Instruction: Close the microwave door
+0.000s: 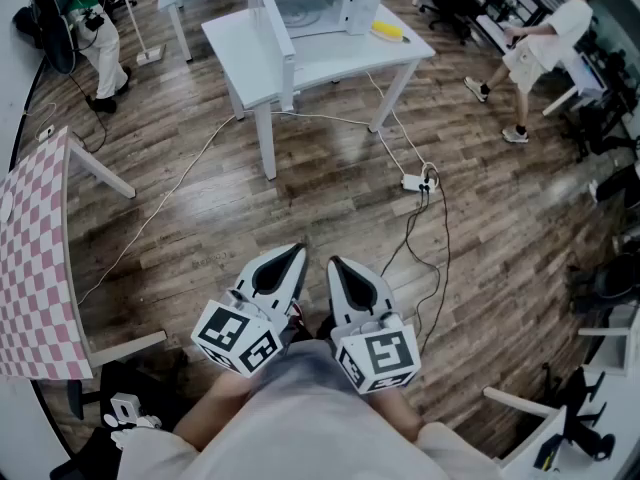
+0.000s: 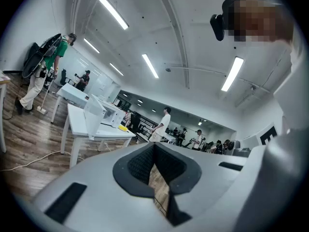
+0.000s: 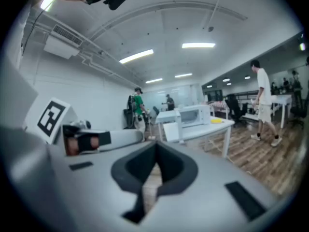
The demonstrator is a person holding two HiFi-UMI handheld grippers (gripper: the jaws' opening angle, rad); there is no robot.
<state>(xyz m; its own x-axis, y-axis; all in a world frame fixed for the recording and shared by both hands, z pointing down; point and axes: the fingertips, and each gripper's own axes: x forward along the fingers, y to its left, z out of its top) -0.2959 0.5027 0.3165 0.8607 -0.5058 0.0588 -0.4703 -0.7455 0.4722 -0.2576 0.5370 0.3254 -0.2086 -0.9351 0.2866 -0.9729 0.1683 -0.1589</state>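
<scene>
Microwave point(image 1: 318, 6) at twelve o'clock, door point(image 1: 283, 58) swung open
Left gripper point(image 1: 294, 257) and right gripper point(image 1: 337, 269) held low (side by side), both pinched together, holding nothing.

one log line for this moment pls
stage: approach not begun | microwave door: open | left gripper: shut, empty | right gripper: shut, empty | both far from white table

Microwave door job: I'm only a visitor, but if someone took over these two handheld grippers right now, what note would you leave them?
Left gripper: shut, empty, held close to the body.
Right gripper: the same.
The microwave sits on the white table across the room, with its door swung open.
Done: nothing yet.
Left: walk over, avoiding the power strip on the floor, and push the door shut.
</scene>
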